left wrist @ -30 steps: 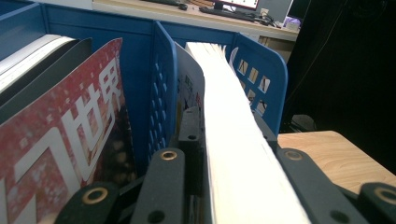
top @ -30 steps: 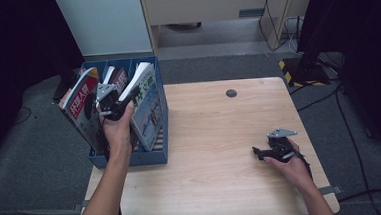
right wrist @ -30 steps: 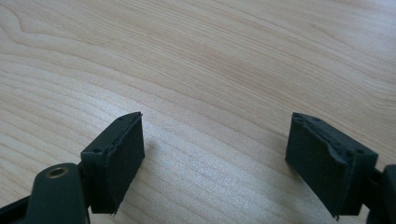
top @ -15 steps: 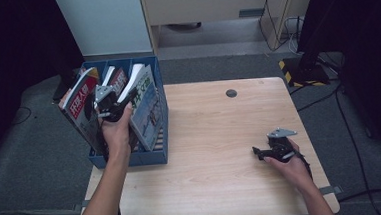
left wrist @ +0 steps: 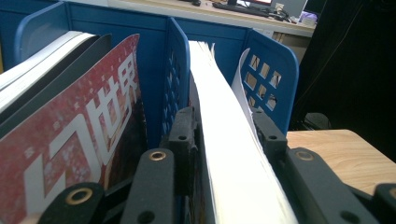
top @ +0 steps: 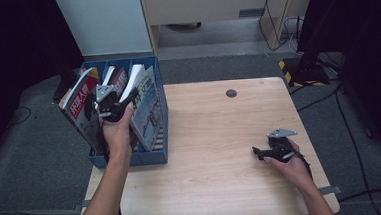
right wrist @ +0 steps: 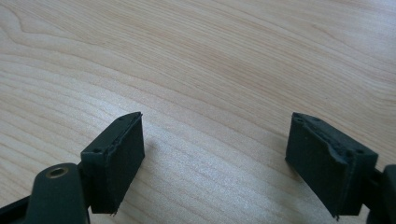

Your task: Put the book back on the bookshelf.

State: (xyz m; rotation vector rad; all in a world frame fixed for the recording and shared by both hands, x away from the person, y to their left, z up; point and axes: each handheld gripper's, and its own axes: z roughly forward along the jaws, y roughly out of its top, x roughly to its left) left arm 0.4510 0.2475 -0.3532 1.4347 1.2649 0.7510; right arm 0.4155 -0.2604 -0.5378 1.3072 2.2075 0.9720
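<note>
The left gripper [left wrist: 224, 140] has its two black jaws on both sides of a thick white-edged magazine [left wrist: 224, 154], which stands upright in the blue plastic three-compartment file rack [top: 154, 155]. The jaws have just been opening a little. One jaw sits just beside the left face of the magazine and the other beside its right face, but whether the pads press on the paper I cannot tell. In the left gripper view the magazine runs away from the jaws toward the back wall of the rack, with a blue perforated divider [left wrist: 175, 79] on its left. Beyond this divider a red magazine with large white characters [left wrist: 88, 140] leans in the next compartment.

In the high view the left gripper [top: 109, 100] is above the middle of the rack, and the left hand [top: 116, 134] reaches forward over the front wall of the rack, the forearm coming from the near edge of the light wooden surface [top: 215, 136]. The rack stands at the left edge of the surface.

The right gripper [right wrist: 215, 154] has its jaws wide apart with nothing between them, only bare wood under them. In the high view this gripper [top: 269, 150] lies low near the right edge of the surface, toward the near right corner, and it points left. The right hand [top: 292, 164] holds it from behind.
</note>
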